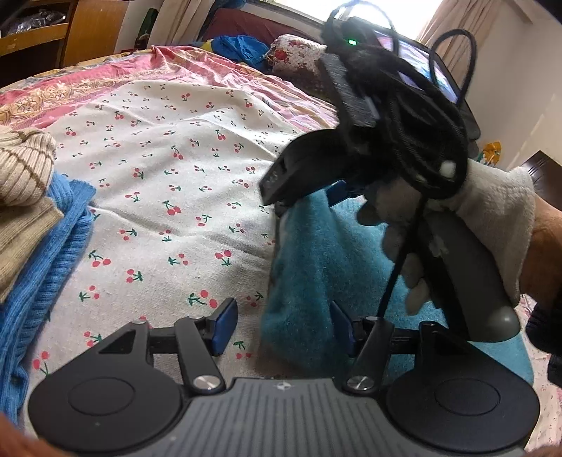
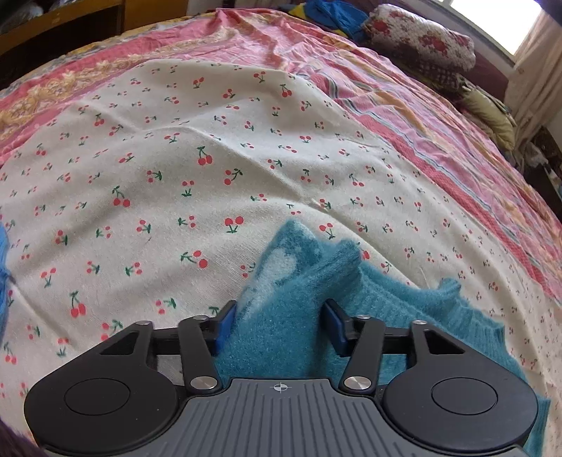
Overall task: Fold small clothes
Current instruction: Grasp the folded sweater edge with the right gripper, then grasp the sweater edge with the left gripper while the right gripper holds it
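Observation:
A fuzzy teal sweater [image 1: 316, 267] lies bunched on the cherry-print cloth [image 1: 168, 168]. My left gripper [image 1: 282, 325] is open, low over the cloth, with the sweater's left edge between its blue pads [image 1: 223, 325]. My right gripper [image 1: 305, 190], held in a white-gloved hand, hovers over the sweater's far part in the left wrist view. In the right wrist view the right gripper [image 2: 279, 325] is open, with a folded part of the teal sweater [image 2: 291, 298] lying between its jaws. The cherry-print cloth [image 2: 210, 158] stretches ahead of it.
A stack of folded knits, beige striped [image 1: 21, 168] over blue [image 1: 45, 253], sits at the left. A pink patterned bedsheet [image 2: 439, 140] lies under the cloth. A floral pillow [image 2: 421, 42] and blue clothing [image 2: 337, 14] lie at the far end. Wooden shelves [image 1: 42, 31] stand behind.

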